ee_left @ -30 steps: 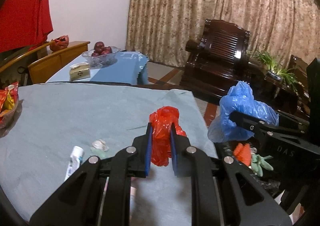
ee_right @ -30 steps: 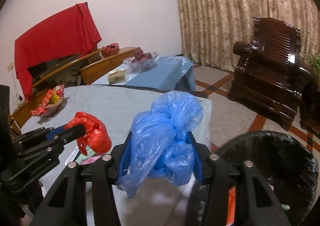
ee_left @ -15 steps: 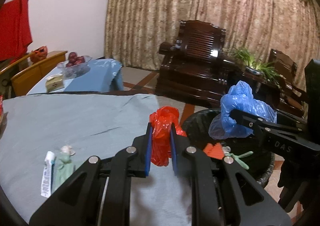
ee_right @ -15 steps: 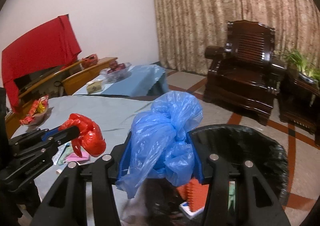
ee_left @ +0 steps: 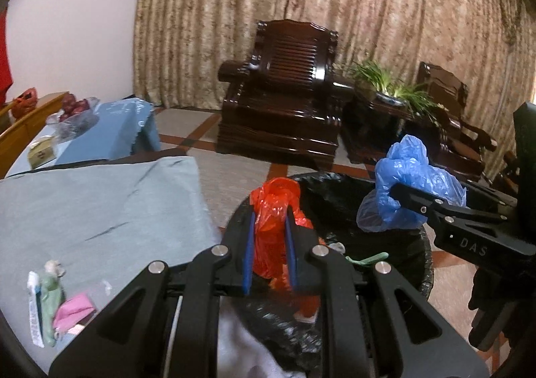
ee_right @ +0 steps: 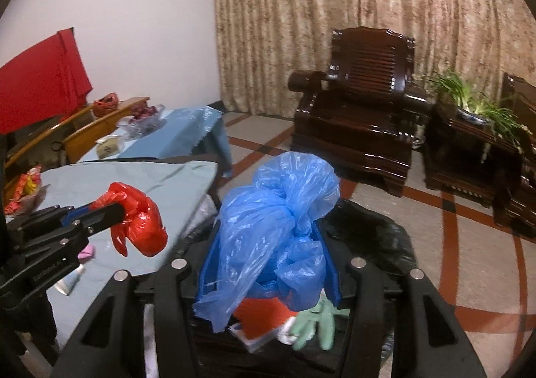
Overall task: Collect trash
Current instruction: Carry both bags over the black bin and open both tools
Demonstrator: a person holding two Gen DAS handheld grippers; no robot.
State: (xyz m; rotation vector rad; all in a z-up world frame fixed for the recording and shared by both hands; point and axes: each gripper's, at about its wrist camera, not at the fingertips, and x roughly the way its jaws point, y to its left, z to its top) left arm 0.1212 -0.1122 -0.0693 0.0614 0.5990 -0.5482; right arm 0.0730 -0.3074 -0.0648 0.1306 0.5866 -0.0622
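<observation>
Presently, the left gripper (ee_left: 269,244) clamps a red plastic bag (ee_left: 273,230) and the right gripper (ee_right: 268,254) a blue plastic bag (ee_right: 278,220), both over the black-lined bin (ee_left: 338,197). Neither released; wrappers (ee_left: 50,297) remain on the table (ee_left: 83,203).

the trash bin (ee_left: 395,210) stands on the floor just right of the table (ee_left: 100,210), with an armchair (ee_left: 284,103) behind it. a potted plant (ee_left: 392,86) sits right of the armchair; small scraps (ee_left: 50,301) lie on the table's near left part.
</observation>
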